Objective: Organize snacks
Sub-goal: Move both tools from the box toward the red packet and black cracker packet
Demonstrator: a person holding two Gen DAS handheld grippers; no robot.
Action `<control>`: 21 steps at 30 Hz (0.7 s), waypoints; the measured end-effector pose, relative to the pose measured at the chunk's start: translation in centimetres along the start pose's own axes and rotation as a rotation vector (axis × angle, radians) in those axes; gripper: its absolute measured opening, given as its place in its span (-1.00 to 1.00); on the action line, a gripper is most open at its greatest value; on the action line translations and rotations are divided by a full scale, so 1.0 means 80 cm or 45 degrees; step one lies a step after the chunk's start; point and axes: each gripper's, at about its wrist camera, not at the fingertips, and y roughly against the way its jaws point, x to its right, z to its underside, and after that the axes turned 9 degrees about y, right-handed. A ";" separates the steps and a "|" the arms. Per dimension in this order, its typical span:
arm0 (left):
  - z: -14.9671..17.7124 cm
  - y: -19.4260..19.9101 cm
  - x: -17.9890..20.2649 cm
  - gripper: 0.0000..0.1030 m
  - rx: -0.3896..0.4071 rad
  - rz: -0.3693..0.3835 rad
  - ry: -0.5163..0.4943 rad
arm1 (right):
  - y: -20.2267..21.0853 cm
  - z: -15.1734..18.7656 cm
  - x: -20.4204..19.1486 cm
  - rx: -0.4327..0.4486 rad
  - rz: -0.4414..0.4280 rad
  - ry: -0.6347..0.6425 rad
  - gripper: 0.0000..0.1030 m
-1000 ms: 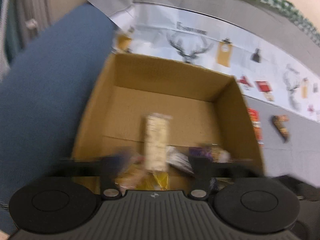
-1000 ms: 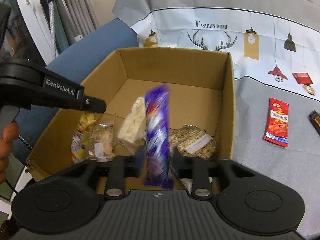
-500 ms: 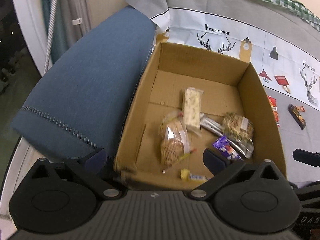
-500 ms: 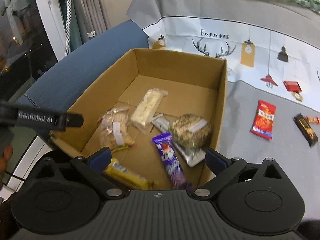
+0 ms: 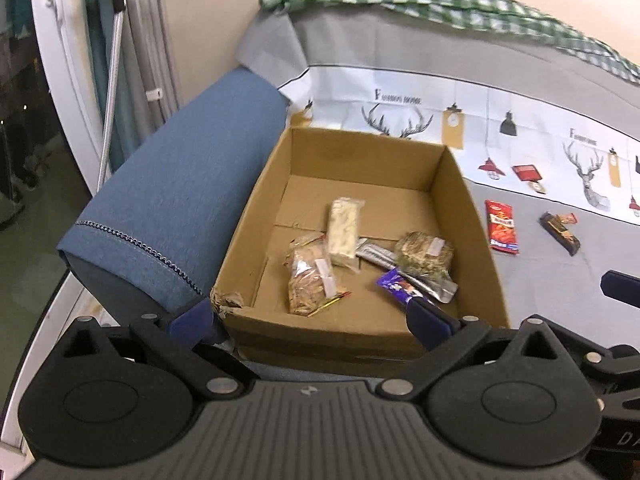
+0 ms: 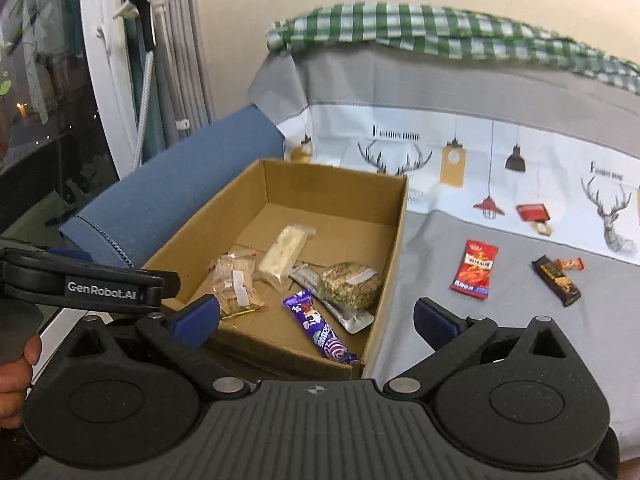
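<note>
An open cardboard box (image 5: 476,240) (image 6: 396,248) holds several snacks: a purple wrapped bar (image 6: 320,330) (image 5: 394,286), a pale nougat bar (image 6: 286,252) (image 5: 342,230), a clear bag of biscuits (image 5: 310,280) (image 6: 236,276), a round green-brown cake (image 6: 352,280) (image 5: 424,254) and a silver pack (image 5: 376,254). A red snack packet (image 6: 474,268) (image 5: 502,228) and a dark bar (image 6: 556,280) (image 5: 560,234) lie on the cloth to the right of the box. My left gripper (image 5: 312,318) and my right gripper (image 6: 316,316) are both open and empty, held back above the box's near edge.
The box sits on a grey and white printed cloth (image 6: 500,160). A blue cushion (image 5: 180,200) lies along the box's left side. A green checked fabric (image 6: 440,36) lies at the far edge. A window frame and curtains (image 6: 120,80) stand at the left.
The right gripper opened and dropped the purple bar into the box; the left gripper let the nougat bar go there. Both grippers have drawn back and up from the box.
</note>
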 end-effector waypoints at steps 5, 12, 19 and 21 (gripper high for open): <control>0.010 0.024 0.013 0.99 0.038 0.019 -0.027 | 0.028 0.010 0.002 0.057 0.007 -0.007 0.98; 0.011 0.043 0.022 0.99 0.090 0.024 -0.052 | 0.056 0.019 0.007 0.127 0.033 -0.037 0.98; 0.011 0.049 0.025 0.99 0.106 0.014 -0.069 | 0.062 0.022 0.010 0.158 0.031 -0.047 0.98; 0.009 0.047 0.027 0.99 0.097 0.010 -0.069 | 0.062 0.022 0.011 0.160 0.028 -0.051 0.98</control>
